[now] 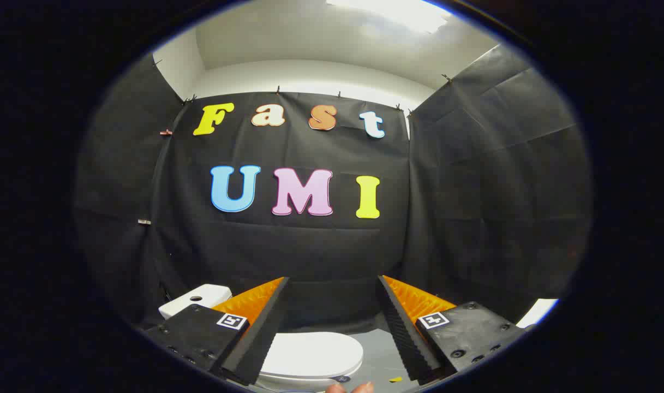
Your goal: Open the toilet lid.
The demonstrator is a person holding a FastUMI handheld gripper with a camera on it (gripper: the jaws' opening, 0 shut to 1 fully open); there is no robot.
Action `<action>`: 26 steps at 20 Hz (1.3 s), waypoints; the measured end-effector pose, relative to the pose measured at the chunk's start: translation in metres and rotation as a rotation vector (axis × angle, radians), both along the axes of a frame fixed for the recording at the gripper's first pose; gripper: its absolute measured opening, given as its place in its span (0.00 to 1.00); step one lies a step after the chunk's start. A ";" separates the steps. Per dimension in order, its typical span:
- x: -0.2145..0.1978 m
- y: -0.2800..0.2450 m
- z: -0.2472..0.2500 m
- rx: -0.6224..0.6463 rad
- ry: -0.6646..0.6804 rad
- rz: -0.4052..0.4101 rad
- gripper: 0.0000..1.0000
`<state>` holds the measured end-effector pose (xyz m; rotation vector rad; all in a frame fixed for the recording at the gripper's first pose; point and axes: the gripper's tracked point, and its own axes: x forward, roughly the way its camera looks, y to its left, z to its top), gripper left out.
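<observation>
Claw (pixel 333 284) agape; one closed toilet lid (pixel 310 353)

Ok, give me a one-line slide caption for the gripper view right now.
Open gripper held above the white toilet, its lid shut between and below the fingers, tank beyond.

One toilet (pixel 310 355), one gripper (pixel 333 284), two fingers (pixel 255 327).

It was a mock bathroom booth: black cloth walls (pixel 473 180) hung around a white toilet (pixel 310 355) with its tank (pixel 195 300).
</observation>
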<state>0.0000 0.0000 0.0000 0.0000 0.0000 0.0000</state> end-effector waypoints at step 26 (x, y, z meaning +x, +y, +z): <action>0.002 0.045 -0.027 -0.057 -0.069 0.152 0.98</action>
